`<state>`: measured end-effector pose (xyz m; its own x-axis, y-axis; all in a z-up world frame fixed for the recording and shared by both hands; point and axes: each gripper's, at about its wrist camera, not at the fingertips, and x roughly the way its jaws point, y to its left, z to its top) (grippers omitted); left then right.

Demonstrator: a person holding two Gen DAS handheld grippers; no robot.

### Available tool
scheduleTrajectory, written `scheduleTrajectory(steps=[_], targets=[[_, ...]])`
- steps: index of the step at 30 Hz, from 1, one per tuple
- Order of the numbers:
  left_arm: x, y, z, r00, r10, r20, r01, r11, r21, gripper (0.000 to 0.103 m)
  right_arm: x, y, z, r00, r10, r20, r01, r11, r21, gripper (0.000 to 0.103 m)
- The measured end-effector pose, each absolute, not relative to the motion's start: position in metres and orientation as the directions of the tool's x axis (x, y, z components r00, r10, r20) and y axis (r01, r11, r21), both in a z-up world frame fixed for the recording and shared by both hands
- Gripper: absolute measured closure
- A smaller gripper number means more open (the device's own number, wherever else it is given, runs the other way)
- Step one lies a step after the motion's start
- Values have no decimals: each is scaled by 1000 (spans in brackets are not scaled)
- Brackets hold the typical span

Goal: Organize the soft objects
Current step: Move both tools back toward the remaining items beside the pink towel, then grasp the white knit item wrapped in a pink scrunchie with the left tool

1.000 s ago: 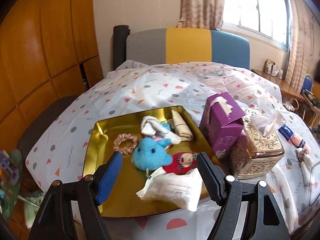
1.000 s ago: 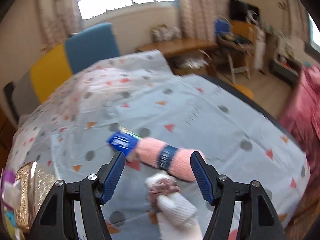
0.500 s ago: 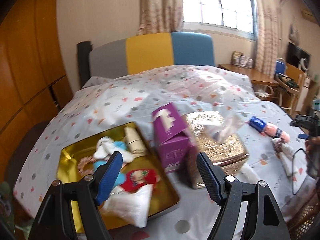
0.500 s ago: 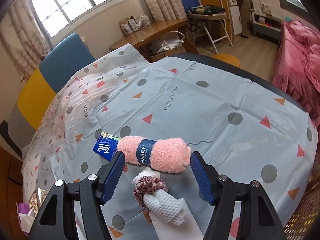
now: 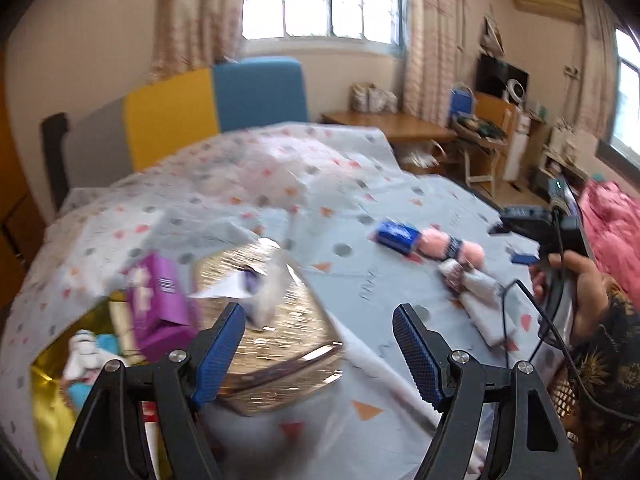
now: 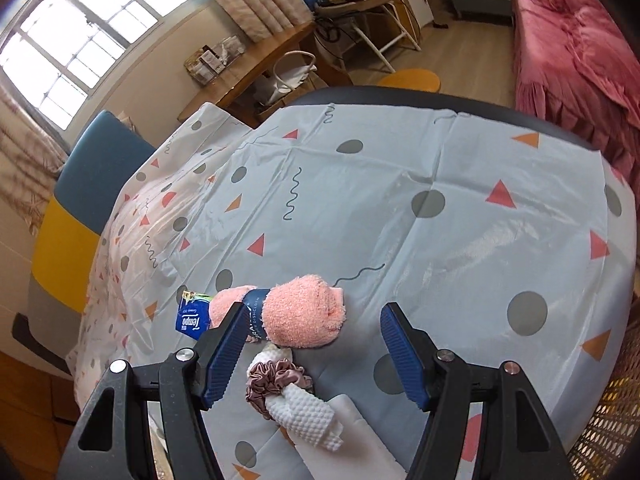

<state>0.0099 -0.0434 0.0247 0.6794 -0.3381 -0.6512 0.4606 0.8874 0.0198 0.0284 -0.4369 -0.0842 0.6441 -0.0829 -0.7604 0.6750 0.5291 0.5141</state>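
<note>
1. The right gripper (image 6: 310,354) hangs tilted down over the bench (image 6: 460,240), its blue-padded jaws spread wide and pinching nothing.
2. A rolled pink towel (image 6: 304,312) with a dark blue band lies on the patterned cloth just ahead of the right gripper, its near end between the line of the two fingertips and close to the left pad; whether it touches that pad cannot be told.
3. A blue tissue packet (image 6: 193,317) sits against the far-left end of the pink towel, outside the jaws.
4. Nearer than the towel, between the jaws and low in the right wrist view, lies a rolled white cloth (image 6: 308,414) with a mauve scrunchie (image 6: 278,380) around its upper end; the scrunchie touches the towel's underside edge.
5. The left gripper (image 5: 320,350) is also spread apart and empty, in a blurred view.
6. Just ahead of its left finger stands a gold tissue box (image 5: 272,332); left of that a purple box (image 5: 160,308), and further left a gold tray (image 5: 44,380) with soft items in it, too smeared to name.
7. Well ahead and right of the left gripper, the same towel, packet and white roll lie near a hand (image 5: 584,280) holding the other tool.
</note>
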Motion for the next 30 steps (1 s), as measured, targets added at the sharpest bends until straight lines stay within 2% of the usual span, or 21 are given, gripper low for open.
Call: scheduleTrajectory(steps=[7,11,14,16,18,22,26,30], targets=[[9,-77,-2,603,-362,-710,523,852,9,28,54,-419,-102,598,108,-794,604,591,535,34],[10,-79,-8,586,-362,-725,529,849,3,28,68,-403,-110,526,142,-838,572,670,472,34],[12,-80,-10,573,-367,-733,533,846,-7,28,75,-390,-104,615,345,-709,409,630,660,34],[15,-83,-13,566,-368,-738,537,844,-9,28,74,-386,-94,667,407,-624,322,599,734,34],[19,-89,-16,557,-365,-746,542,840,-6,28,71,-388,-90,683,378,-625,331,603,726,34],[29,-103,-24,533,-368,-762,557,831,-12,30,59,-407,-95,676,235,-698,480,578,660,34],[46,-121,-35,503,-366,-783,561,827,-26,38,46,-423,-98,689,175,-704,551,505,664,34],[66,-144,-45,486,-362,-795,570,821,-25,38,47,-430,-99,680,164,-714,571,494,656,34]])
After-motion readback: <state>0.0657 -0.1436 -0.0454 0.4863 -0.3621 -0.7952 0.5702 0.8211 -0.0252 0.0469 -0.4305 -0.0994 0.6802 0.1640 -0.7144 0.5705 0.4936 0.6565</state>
